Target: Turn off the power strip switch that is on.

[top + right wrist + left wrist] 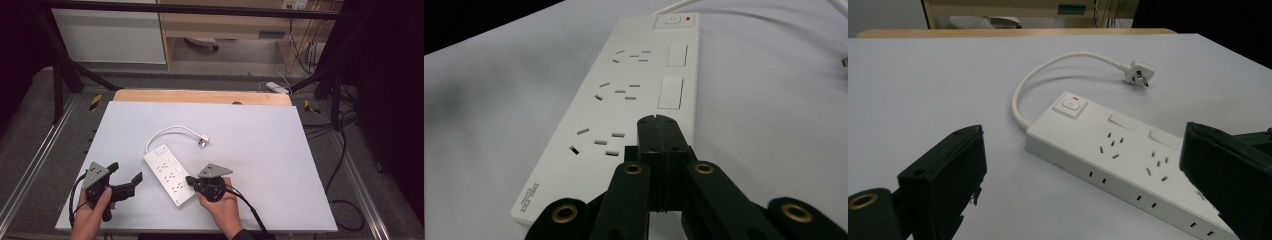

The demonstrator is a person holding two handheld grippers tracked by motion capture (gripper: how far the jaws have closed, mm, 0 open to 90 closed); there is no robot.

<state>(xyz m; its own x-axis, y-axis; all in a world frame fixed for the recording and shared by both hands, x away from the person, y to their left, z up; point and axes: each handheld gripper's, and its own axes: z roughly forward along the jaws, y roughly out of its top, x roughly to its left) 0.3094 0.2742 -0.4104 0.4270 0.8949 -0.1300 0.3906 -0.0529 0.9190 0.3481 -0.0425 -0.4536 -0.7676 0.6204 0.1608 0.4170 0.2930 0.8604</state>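
Note:
A white power strip [169, 175] lies at an angle on the white table [260, 150]. Its short cable loops back to a white plug [203, 141] lying on the table. My left gripper [125, 173] stands open just left of the strip, jaws wide apart. In the left gripper view the strip [1118, 150] lies ahead between the jaws of that gripper [1083, 150], with the plug [1137, 73] farther off. My right gripper [190, 180] is shut with nothing in it, its tip at the strip's right edge. In the right gripper view its closed tip [658, 126] hovers over the strip [624, 90] by the nearest socket.
The strip's switch [1069, 105] with a red mark is at its far end. A wooden board edge [200, 96] runs along the table's back. Metal frame rails [30, 165] and loose cables [345, 190] flank the table on the floor.

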